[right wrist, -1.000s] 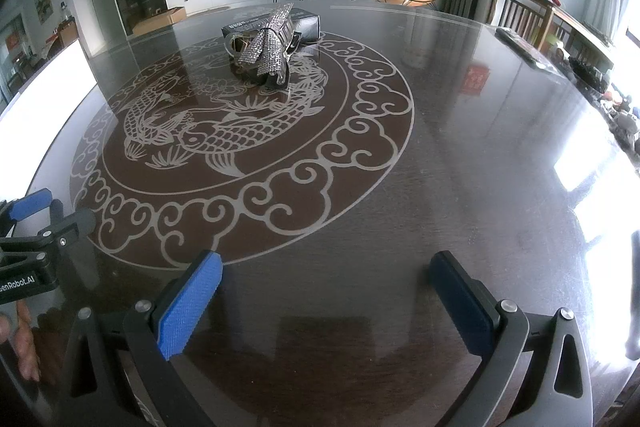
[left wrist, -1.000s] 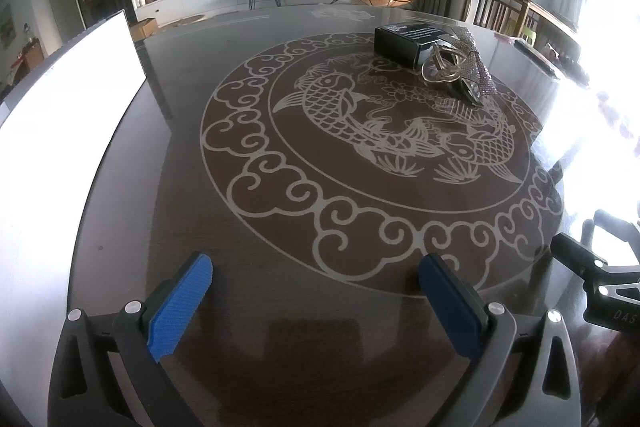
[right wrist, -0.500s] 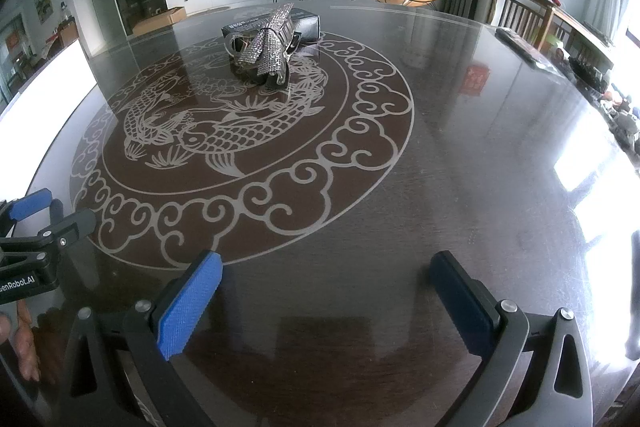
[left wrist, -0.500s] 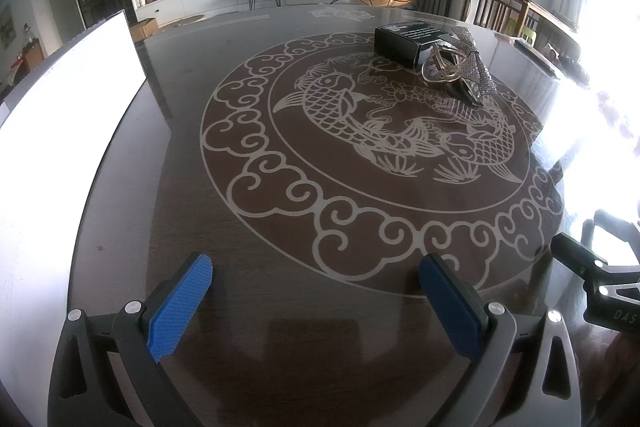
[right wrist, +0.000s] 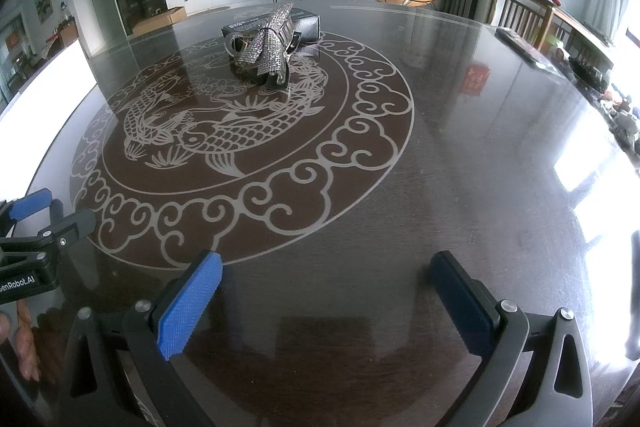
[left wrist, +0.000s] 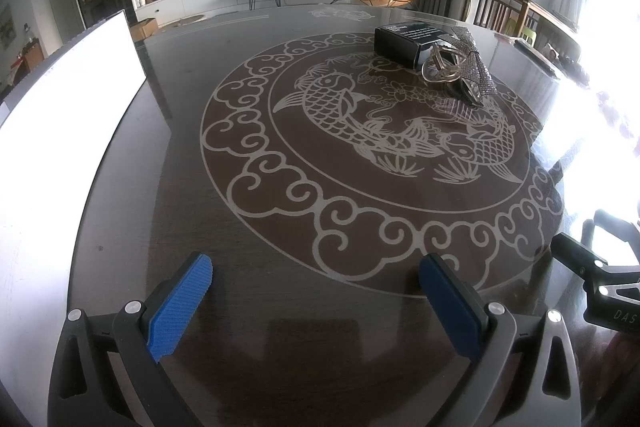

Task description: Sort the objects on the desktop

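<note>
Nothing has moved since the earlier frames; both grippers hover with fingers spread and empty; the black box (right wrist: pixel 272 23) and sequined bow hair clip (right wrist: pixel 266 53) lie well ahead of the right gripper (right wrist: pixel 326 291), slightly left; from the left gripper (left wrist: pixel 316 291), far ahead-right on the surface (left wrist: pixel 240 219); glittery, tangled, touching.

My left tool (left wrist: pixel 316 301): black frame, ribbed blue pads (left wrist: pixel 180 307), silver screws. My right tool (right wrist: pixel 326 301): same build. White lettering marks both tool bodies.
</note>
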